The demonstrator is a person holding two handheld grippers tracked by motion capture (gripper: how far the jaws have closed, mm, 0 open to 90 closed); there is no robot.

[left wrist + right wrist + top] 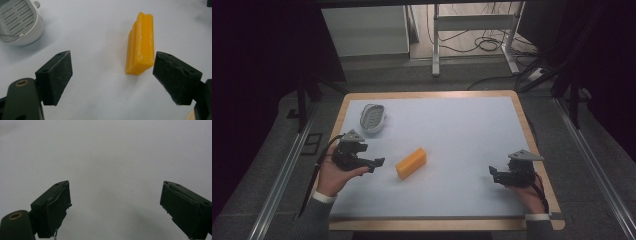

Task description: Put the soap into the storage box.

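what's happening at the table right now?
A person sits at a white-topped table with a hand-held gripper in each hand. The left hand-held gripper is open and pointed at a yellow-orange block lying on the table; the block is just ahead of its jaws, not yet between them. A white slotted dish sits farther back on the left. The right hand-held gripper is open too, off to the right over bare table, holding nothing.

A white slotted soap dish [373, 119] sits near the far left corner of the white table [462, 130] — upright, hollow up. Beyond the wood-edged table, cables [482, 42] trail across the floor — around a white desk frame [472, 30].
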